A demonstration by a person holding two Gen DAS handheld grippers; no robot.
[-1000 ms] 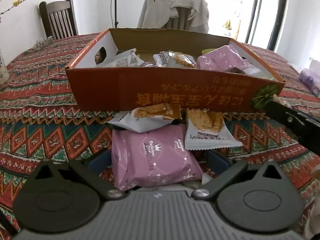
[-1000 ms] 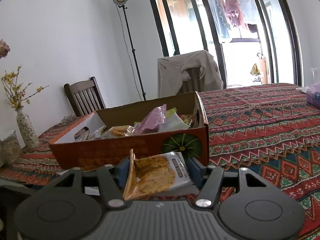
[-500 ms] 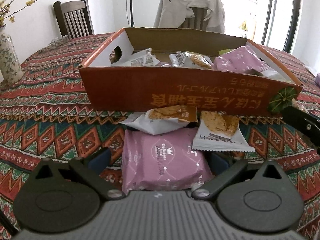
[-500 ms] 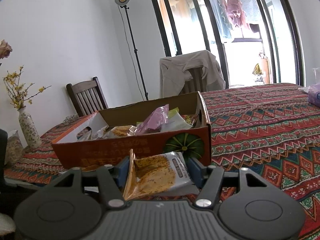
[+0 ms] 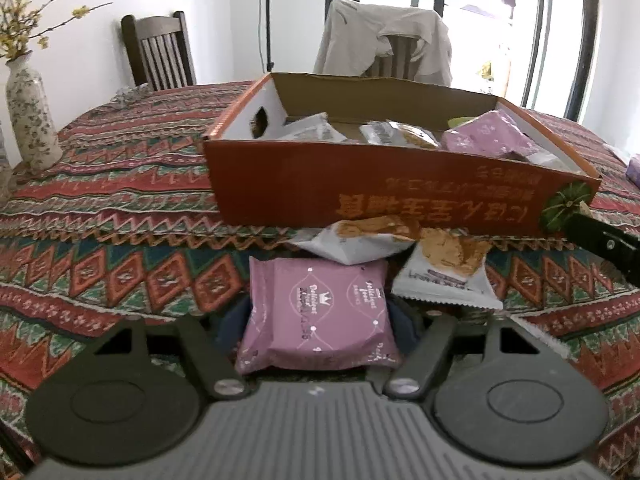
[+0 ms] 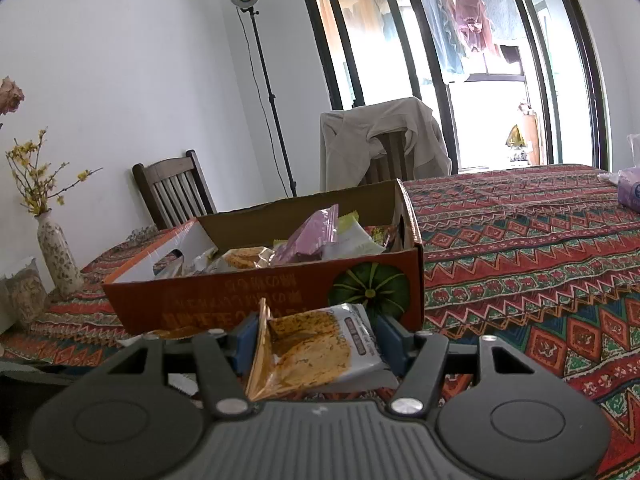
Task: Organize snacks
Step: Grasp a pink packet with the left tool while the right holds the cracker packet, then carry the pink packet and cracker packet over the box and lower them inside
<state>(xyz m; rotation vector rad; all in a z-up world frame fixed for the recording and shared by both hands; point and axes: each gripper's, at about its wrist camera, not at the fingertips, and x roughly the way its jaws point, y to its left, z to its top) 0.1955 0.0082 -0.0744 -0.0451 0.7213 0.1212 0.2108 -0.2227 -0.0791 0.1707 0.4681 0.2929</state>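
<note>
1. A floral vase (image 5: 30,116) with yellow-flowered twigs is seen at the far left of the bench (image 5: 100,208), which is covered by a red patterned cloth.
2. A dark wooden chair (image 5: 160,54) is placed behind the bench, against the white wall.
3. The left claw (image 5: 316,316) is lowered over a purple snack packet (image 5: 320,312) lying flat on the cloth. Its jaws have just been closing, and the blue pads (image 5: 402,326) are now set against both side edges of the packet.
4. Two white cracker packets (image 5: 360,240) are shown just beyond the purple one, touching the front wall of the box.
5. An orange cardboard box (image 5: 380,196), printed with a green pumpkin, is placed at mid-bench. Several snack packets are already held inside it, a second purple one (image 5: 488,140) among them.
6. A chair draped with a beige garment (image 5: 384,40) is seen behind the box.
7. The right claw (image 6: 316,340) is pinched on a white-and-orange cracker packet (image 6: 316,352), held clear of the cloth just in front of the pumpkin corner of the box.
</note>
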